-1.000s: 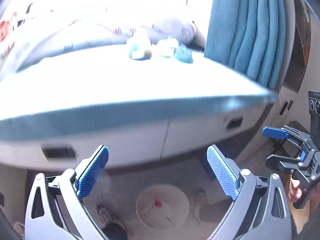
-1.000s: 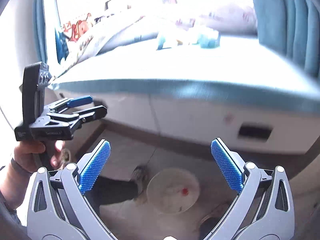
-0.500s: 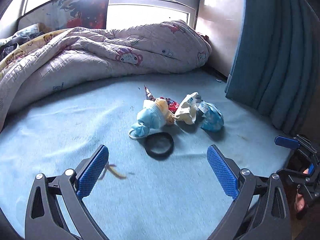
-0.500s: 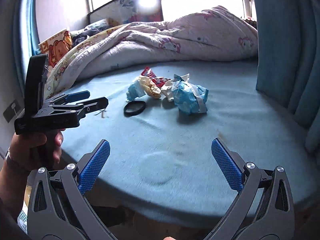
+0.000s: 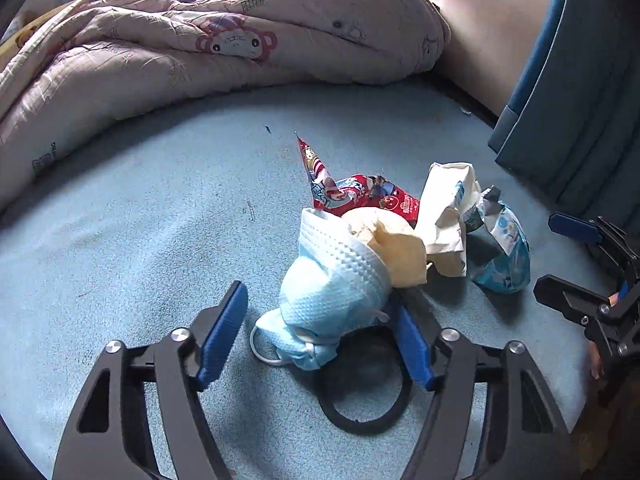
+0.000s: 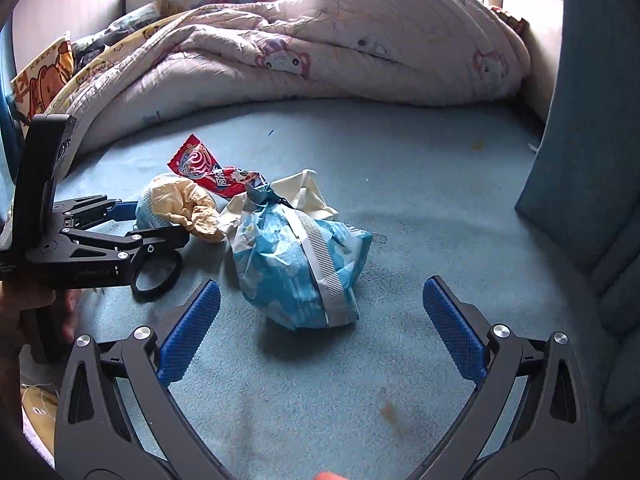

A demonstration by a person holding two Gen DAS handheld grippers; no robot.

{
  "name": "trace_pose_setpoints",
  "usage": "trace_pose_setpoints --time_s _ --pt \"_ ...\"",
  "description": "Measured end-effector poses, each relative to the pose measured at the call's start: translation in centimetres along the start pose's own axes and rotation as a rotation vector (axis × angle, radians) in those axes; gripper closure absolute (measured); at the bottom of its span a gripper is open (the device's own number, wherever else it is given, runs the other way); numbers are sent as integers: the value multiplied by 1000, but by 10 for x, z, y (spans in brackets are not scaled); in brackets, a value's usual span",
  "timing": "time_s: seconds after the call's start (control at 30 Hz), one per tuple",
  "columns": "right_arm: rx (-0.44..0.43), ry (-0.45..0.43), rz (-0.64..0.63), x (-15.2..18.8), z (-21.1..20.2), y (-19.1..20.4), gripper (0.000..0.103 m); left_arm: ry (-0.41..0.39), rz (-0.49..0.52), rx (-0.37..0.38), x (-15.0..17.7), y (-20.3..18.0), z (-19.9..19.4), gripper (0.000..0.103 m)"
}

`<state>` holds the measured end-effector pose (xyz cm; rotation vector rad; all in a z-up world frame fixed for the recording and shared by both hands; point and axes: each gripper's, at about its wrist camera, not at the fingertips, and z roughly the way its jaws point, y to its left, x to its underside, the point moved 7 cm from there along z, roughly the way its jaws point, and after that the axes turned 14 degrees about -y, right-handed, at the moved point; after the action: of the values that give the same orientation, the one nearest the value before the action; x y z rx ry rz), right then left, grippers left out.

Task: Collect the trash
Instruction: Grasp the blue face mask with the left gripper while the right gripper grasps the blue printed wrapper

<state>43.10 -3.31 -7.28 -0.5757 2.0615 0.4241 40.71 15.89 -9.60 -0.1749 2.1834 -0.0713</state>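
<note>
A pile of trash lies on the blue bed sheet point(image 5: 140, 240). A crumpled light-blue face mask point(image 5: 332, 288) lies between the open jaws of my left gripper point(image 5: 320, 336). Behind it lie a tan crumpled paper point(image 5: 396, 248), a red snack wrapper point(image 5: 356, 192), a white paper point(image 5: 444, 208) and a blue-white packet point(image 5: 504, 256). A black ring point(image 5: 360, 412) lies under the mask. My right gripper point(image 6: 320, 320) is open, with the blue-white packet point(image 6: 296, 264) just ahead between its fingers. My left gripper point(image 6: 132, 224) also shows in the right wrist view.
A pink cartoon quilt point(image 5: 224, 28) is heaped along the back of the bed. A blue curtain point(image 6: 592, 120) hangs at the right. A pillow with a bear print point(image 6: 40, 76) lies at the far left.
Both grippers rose from below the bed edge and moved in over the sheet towards the trash. My left jaws now flank the mask; my right jaws near the blue packet.
</note>
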Motion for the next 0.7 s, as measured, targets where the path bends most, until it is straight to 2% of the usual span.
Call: trace_pose_setpoints --time_s 0.03,0.1,0.17,0.27,0.33,0.37,0.4,0.57,0.7 --pt "-1 13 -2 1 5 0 5 9 -1 -2 0 1 2 57" --pt "-10 29 -13 3 13 2 5 -3 -6 -1 -2 2 2 69" --pt "-13 48 -19 6 21 4 5 -22 -16 5 -2 4 -3 73" --pt "-30 64 -31 9 31 11 6 -37 -15 6 2 5 -13 76" --pt "-33 82 -48 13 39 16 16 -42 -12 13 7 3 -22 76" --pt "-45 99 -53 16 41 17 35 -45 -10 15 11 2 -28 76" --pt "-41 98 -59 16 41 18 45 -50 -9 14 14 1 -35 76" --pt "-44 96 -73 25 28 24 47 -69 -11 6 29 -1 -67 76" --pt "-51 60 -61 26 4 29 48 -78 -1 -3 40 -3 -90 76"
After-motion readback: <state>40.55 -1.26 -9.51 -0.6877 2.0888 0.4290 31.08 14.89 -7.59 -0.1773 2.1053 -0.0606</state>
